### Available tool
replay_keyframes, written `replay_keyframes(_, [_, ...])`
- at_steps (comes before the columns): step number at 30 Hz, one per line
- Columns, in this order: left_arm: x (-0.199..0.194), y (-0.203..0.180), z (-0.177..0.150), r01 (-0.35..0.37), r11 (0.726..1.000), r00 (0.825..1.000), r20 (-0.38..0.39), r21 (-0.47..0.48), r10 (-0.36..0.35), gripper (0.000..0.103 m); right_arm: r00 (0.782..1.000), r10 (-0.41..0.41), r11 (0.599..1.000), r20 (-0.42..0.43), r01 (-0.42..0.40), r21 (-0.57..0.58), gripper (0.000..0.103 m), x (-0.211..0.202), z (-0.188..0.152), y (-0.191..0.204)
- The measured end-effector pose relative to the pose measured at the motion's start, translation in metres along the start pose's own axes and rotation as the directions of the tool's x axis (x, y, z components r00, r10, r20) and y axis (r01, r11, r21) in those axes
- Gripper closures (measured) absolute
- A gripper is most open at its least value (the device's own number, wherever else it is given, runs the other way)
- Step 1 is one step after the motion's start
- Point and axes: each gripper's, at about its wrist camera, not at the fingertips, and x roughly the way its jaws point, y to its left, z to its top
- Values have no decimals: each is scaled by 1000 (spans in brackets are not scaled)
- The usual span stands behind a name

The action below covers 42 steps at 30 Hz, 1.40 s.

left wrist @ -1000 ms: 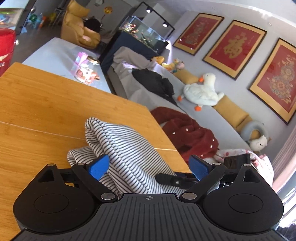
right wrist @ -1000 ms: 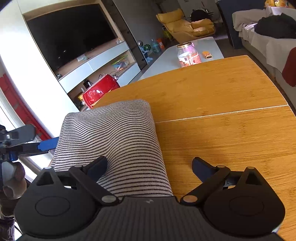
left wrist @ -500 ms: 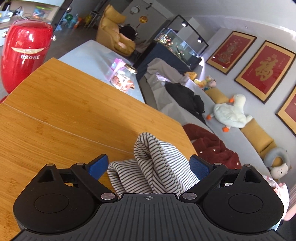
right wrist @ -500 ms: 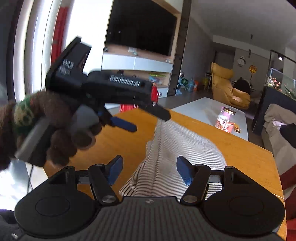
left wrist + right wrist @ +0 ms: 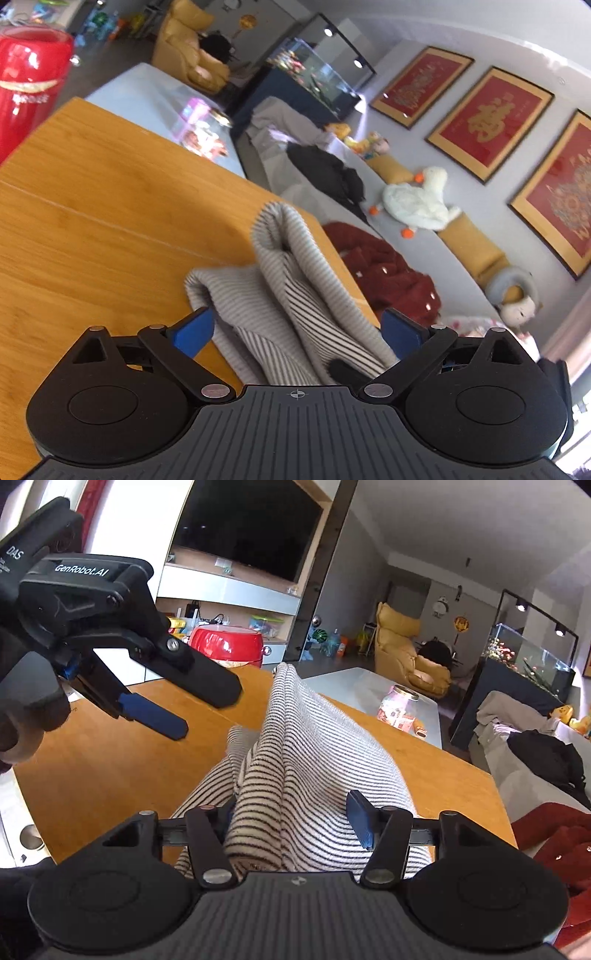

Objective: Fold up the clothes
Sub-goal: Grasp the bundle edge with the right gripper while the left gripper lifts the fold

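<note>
Lifting, one striped garment (image 5: 295,775): a second ago it lay flat and folded along the table's (image 5: 92,221) near edge; now it stands bunched in a peak at the table's right edge, so the neat fold looks undone or is being moved, not settled.

Right gripper (image 5: 295,819): one; jaws narrowed onto a bundle of the cloth, where they stood wide a second ago.

Left gripper (image 5: 295,328): one; jaws apart, straddling the cloth, clamping nothing.

Tables: one. Red garment (image 5: 391,273) on the sofa: one. Framed pictures: three.
</note>
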Motion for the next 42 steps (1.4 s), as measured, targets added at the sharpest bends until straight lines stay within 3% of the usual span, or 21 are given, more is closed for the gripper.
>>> replay_keyframes(2, [12,-4,-12,-8,1000,999,-49,3,8,21,999,-24,999,25,25,-47,48,3,-4,6])
replay_keyframes(4, [18,-2,-19,-8,1000,998,-65,-23,6,23,999,-27,998,47,29,-50,70,3,-1,3])
replay_keyframes(8, [26,9,-23,43,994,995,-81,-100,-51,30,993,34,999,117,-38,31,84,-17,19,-27])
replay_keyframes(10, [33,10,-25,37,995,994,-99,-90,-46,34,986,65,995,153,-76,71,85,-27,29,-42])
replay_keyframes(15, [48,10,-29,35,995,992,-115,-88,-45,36,932,314,906,181,-351,234,86,-42,43,-74])
replay_keyframes(17, [51,10,-29,32,996,992,-116,-84,-42,36,936,321,901,145,-349,258,86,-35,35,-72])
replay_keyframes(20, [52,6,-30,-2,999,993,-121,-45,-3,48,939,331,892,91,-343,295,85,-25,22,-69])
replay_keyframes(23, [49,5,-29,-29,999,992,-121,-31,25,48,939,343,883,37,-335,329,85,-15,10,-66])
replay_keyframes(25, [47,4,-27,-67,998,991,-114,-17,64,37,939,344,890,32,-336,309,85,-15,8,-64])
replay_keyframes(33, [27,-3,-21,-158,986,985,-66,46,161,25,944,330,910,14,-322,263,83,-17,5,-50])
replay_keyframes(37, [7,-7,-9,-182,982,983,-1,49,183,21,950,311,926,12,-306,223,81,-17,4,-41])
replay_keyframes(40, [4,-24,1,-160,982,987,35,102,157,20,960,281,946,14,-279,163,79,-19,3,-31])
replay_keyframes(42, [2,-36,8,-143,980,989,57,140,137,20,966,257,961,17,-257,104,72,-22,1,-20])
